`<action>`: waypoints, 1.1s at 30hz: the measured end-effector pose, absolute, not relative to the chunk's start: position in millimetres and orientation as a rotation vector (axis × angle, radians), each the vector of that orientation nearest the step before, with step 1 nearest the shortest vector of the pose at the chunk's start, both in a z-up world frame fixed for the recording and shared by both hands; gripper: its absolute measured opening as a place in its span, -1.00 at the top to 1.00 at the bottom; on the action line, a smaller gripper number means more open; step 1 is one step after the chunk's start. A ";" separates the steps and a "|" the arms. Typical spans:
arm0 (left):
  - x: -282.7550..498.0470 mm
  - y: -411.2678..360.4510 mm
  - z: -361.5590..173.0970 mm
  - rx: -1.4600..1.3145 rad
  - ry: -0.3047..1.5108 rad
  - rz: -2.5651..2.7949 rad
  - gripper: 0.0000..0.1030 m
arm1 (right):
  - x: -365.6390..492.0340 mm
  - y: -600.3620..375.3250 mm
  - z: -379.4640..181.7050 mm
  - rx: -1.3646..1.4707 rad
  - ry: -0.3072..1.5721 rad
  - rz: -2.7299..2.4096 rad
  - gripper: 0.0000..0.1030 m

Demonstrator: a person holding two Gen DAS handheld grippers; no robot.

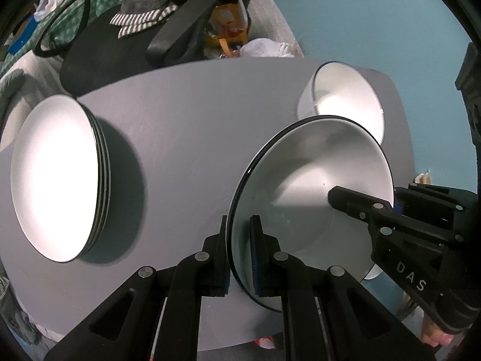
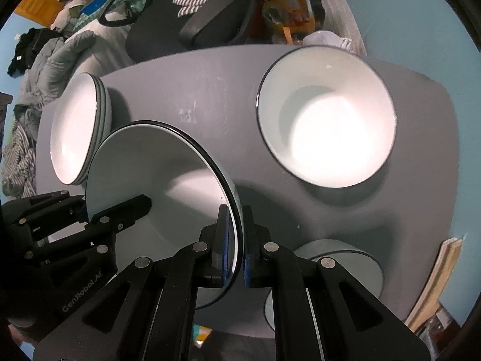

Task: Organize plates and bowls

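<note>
Glossy white glazed plate (image 1: 303,186) with black rim, matt grey table (image 1: 186,114), matt black plastic tools.

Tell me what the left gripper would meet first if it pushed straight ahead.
The left gripper already clamps the plate by its rim. Beyond that, probably the bare gray table; the plate stack sits off to the side. Depth is unclear.

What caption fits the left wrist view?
Both grippers, left gripper and right gripper, clamp one plate over the table.

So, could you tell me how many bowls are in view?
2: one bowl sits at the table's far right; another bowl sits near, partly hidden behind the right gripper. More may be hidden.
</note>
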State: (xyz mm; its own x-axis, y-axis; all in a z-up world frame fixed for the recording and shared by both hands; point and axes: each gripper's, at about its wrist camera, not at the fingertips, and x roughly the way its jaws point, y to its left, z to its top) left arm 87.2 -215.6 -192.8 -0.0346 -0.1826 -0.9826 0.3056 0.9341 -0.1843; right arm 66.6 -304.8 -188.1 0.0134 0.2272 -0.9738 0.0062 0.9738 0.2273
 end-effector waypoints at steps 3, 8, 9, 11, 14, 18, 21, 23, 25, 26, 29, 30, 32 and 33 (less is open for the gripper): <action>92.4 -221.6 -185.1 0.108 1.542 -0.408 0.80 | 66.7 -312.8 -180.5 0.205 1.541 0.168 0.85; 100.4 -233.3 -176.7 0.111 1.527 -0.429 0.80 | 71.1 -321.8 -169.1 0.221 1.529 0.152 0.85; 102.1 -236.4 -175.3 0.110 1.524 -0.435 0.80 | 70.6 -323.5 -167.2 0.221 1.525 0.150 0.85; 105.6 -242.0 -172.9 0.114 1.517 -0.443 0.80 | 70.7 -329.0 -163.1 0.225 1.519 0.142 0.85; 110.1 -251.5 -170.1 0.128 1.508 -0.451 0.80 | 73.7 -339.1 -159.4 0.229 1.513 0.133 0.85; 115.9 -263.7 -169.4 0.143 1.502 -0.460 0.80 | 77.5 -351.9 -157.2 0.235 1.510 0.126 0.85; 121.3 -272.8 -170.9 0.149 1.505 -0.465 0.80 | 81.0 -362.6 -156.3 0.243 1.507 0.119 0.85; 125.5 -279.1 -171.8 0.156 1.505 -0.465 0.80 | 83.3 -369.3 -155.5 0.249 1.507 0.111 0.85; 130.1 -285.5 -173.0 0.157 1.505 -0.463 0.80 | 84.4 -374.4 -156.1 0.251 1.509 0.105 0.85; 132.7 -288.7 -174.0 0.157 1.505 -0.462 0.80 | 85.6 -377.3 -157.1 0.251 1.510 0.100 0.85; 139.2 -297.4 -176.5 0.163 1.507 -0.460 0.80 | 89.9 -384.5 -158.6 0.261 1.515 0.090 0.85; 141.0 -299.4 -177.7 0.163 1.510 -0.459 0.80 | 92.1 -387.8 -159.5 0.268 1.517 0.087 0.85; 146.4 -302.8 -181.5 0.160 1.519 -0.457 0.80 | 96.3 -392.4 -160.2 0.274 1.518 0.084 0.85; 148.2 -304.6 -182.7 0.161 1.522 -0.456 0.80 | 98.0 -394.5 -160.9 0.275 1.519 0.082 0.85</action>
